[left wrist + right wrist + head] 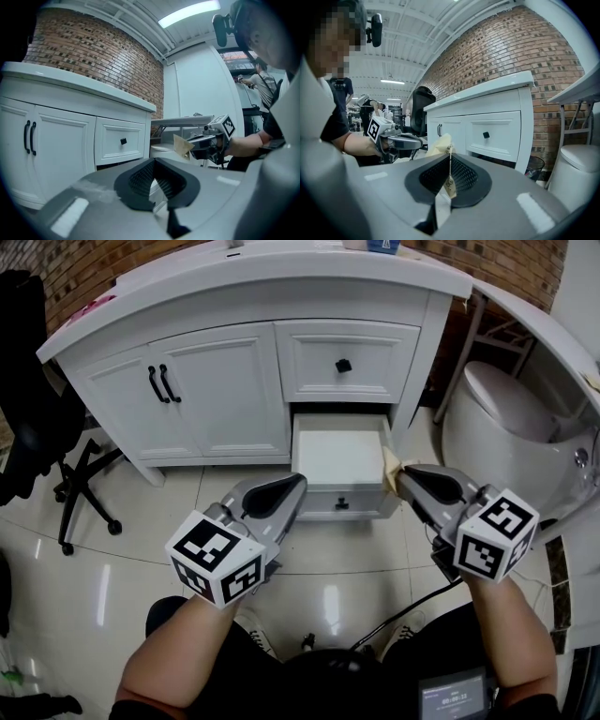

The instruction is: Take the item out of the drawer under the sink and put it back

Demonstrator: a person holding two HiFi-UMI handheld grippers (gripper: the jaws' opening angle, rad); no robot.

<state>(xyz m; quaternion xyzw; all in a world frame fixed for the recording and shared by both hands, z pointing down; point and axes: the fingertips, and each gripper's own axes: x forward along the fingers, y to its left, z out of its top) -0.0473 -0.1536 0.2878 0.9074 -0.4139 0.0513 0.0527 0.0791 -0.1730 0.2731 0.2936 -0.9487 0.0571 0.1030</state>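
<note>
The lower drawer (339, 502) under the sink counter stands pulled out, and the part of its white inside that shows is bare. My right gripper (401, 482) is at the drawer's right front corner, shut on a tan paper packet (390, 468). In the right gripper view the packet (440, 144) sticks up past the jaws (449, 161), and its string and small tag (450, 186) hang between them. My left gripper (298, 482) is at the drawer's left front corner, shut with nothing in it. The left gripper view shows the packet (182, 144) held out to the right, beyond the left gripper (155, 164).
A shut upper drawer (345, 362) with a black knob sits above the open one. Two cabinet doors (187, 390) are to its left. A white toilet (511, 418) stands close on the right. A black office chair (37, 427) is on the left. The floor is glossy tile.
</note>
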